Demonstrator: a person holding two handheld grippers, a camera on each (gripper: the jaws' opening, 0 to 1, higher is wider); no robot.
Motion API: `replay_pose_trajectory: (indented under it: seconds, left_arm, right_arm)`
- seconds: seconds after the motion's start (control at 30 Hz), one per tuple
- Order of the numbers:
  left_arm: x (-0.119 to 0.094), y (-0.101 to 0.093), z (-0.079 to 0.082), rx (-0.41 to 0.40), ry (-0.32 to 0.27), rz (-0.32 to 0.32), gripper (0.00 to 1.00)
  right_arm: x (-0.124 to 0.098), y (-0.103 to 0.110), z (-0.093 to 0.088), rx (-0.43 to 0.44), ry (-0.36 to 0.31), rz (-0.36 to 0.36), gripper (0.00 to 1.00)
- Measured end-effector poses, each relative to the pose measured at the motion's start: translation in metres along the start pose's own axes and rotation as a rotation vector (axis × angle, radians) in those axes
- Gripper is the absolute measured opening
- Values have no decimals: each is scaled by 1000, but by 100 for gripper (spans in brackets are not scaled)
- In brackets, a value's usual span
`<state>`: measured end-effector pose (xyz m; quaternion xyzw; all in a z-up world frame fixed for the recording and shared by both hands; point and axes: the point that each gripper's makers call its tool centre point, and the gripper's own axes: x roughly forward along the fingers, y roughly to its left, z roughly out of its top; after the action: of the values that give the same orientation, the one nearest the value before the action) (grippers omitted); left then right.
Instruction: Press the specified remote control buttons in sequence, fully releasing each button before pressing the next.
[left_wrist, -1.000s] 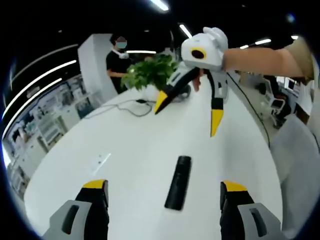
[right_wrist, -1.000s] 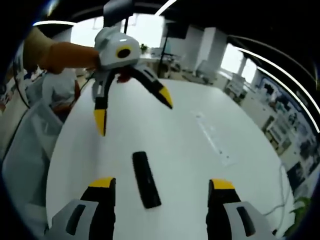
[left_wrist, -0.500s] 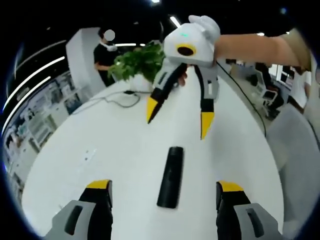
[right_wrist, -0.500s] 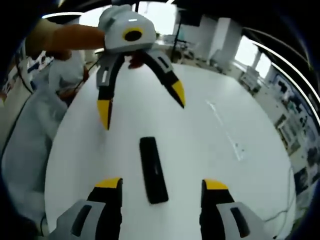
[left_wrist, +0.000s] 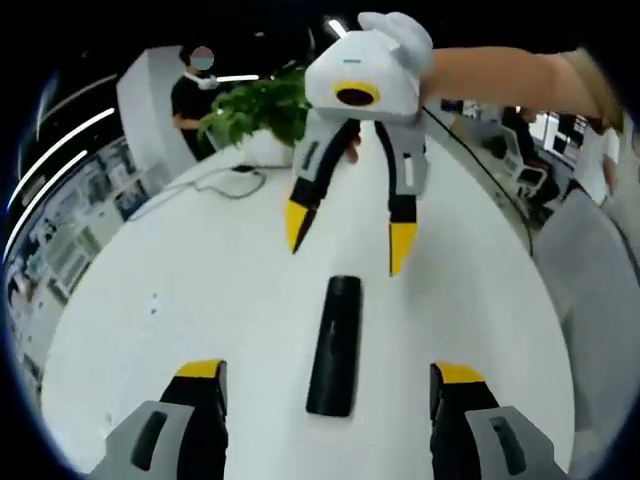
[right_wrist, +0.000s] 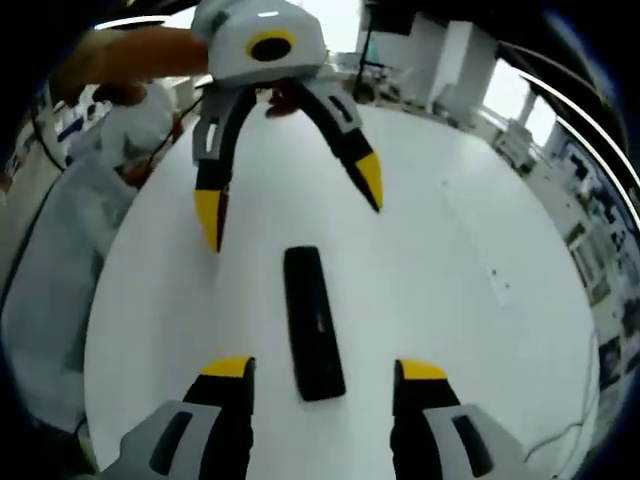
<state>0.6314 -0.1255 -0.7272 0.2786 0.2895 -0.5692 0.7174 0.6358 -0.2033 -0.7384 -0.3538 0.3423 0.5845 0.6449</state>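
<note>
With both grippers' jaws spread open over the black remote control (left_wrist: 335, 346), the right gripper (right_wrist: 325, 372) should close and descend with one tip squarely on a button while the left gripper (left_wrist: 330, 375) holds clear.

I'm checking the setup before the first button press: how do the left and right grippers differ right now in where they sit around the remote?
The left gripper comes at one short end of the black remote; the right gripper faces it from the opposite end. In the right gripper view, the left gripper's tips spread wider than the right gripper's tips do in the left gripper view. Shared: both are open, have yellow-tipped jaws, hold nothing, and neither touches the remote on the white table.
</note>
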Motion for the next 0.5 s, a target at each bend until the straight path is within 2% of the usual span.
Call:
replay_pose_trajectory:
  seconds: [0.13,0.3,0.5]
  left_arm:
    - [8,-2,-10,10,38,-12,83]
    - [14,-5,-11,10,43,-22,82]
    - [21,-4,-15,27,62,-24,79]
  right_arm:
    - [8,0,-5,4,14,8,50]
    - [16,6,-10,-2,37,25,45]
    - [22,7,-15,-3,57,33,43]
